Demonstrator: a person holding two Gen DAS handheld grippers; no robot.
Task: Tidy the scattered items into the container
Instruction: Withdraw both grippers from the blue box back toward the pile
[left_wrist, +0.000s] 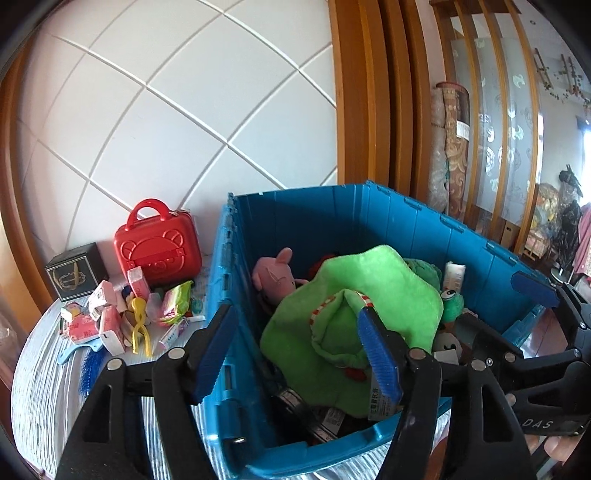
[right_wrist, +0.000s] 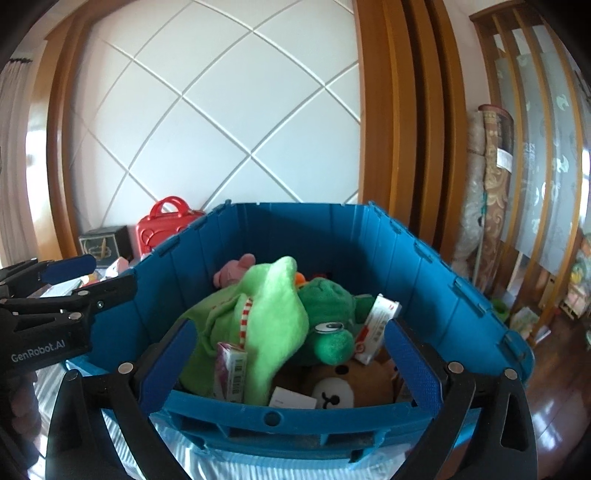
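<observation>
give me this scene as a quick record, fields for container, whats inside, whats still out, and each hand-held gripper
container: blue crate, open top, on a striped cloth
inside: light green plush, pink plush, dark green frog plush, brown bear plush, small boxes
still out: red toy case, dark box, pile of pink and white packets, yellow clip, all left of the crate
left hand-held gripper: open, empty, straddling the crate's left wall
right hand-held gripper: open, empty, at the crate's near rim
</observation>
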